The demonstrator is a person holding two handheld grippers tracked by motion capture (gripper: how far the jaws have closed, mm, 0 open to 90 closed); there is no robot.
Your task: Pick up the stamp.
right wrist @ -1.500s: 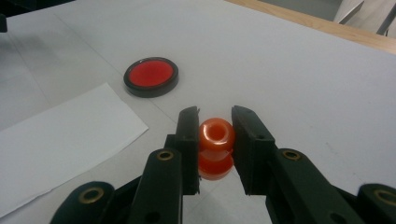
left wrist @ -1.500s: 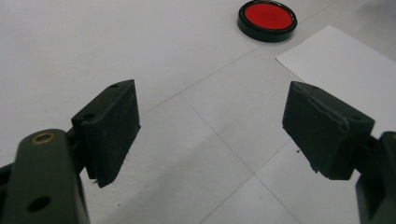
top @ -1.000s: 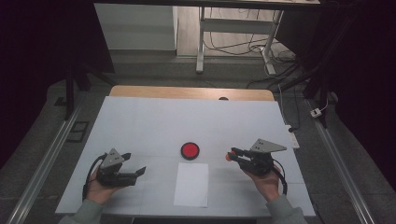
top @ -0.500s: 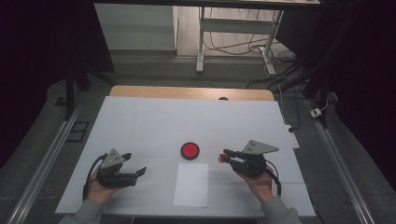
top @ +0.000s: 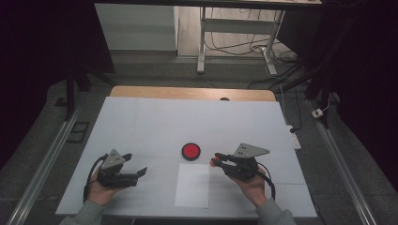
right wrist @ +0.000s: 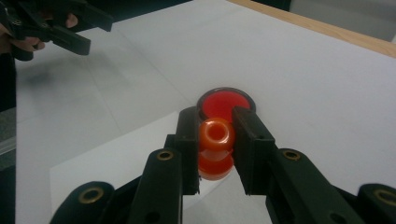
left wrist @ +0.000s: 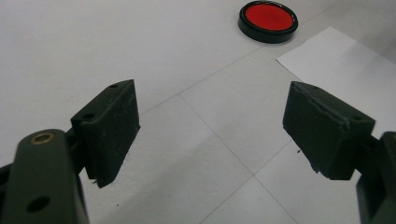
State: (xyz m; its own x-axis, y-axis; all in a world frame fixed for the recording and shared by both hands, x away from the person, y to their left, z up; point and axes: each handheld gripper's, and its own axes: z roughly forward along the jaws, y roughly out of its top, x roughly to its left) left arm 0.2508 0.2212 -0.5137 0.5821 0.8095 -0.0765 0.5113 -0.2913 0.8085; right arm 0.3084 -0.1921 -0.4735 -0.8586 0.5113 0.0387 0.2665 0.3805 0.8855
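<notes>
Here, right claw [right wrist: 215,140] clamped on a small orange ring-shaped piece [right wrist: 215,134], pads pressing it from both sides, hole facing the camera, a second orange piece [right wrist: 215,166] just beneath it between the same pads. Held just above the white sheet of paper [top: 193,185], near that sheet's far right corner, toward the middle of the counter's [top: 141,126] near half. Just beyond the pads, a red disc in a black rim [top: 191,151], lying flat on the counter near its centre, apart from the paper's far edge. Left claw [top: 135,174] spread wide with nothing between its pads, hovering low near the counter's near left corner, pointed toward the red disc and well apart from it.
</notes>
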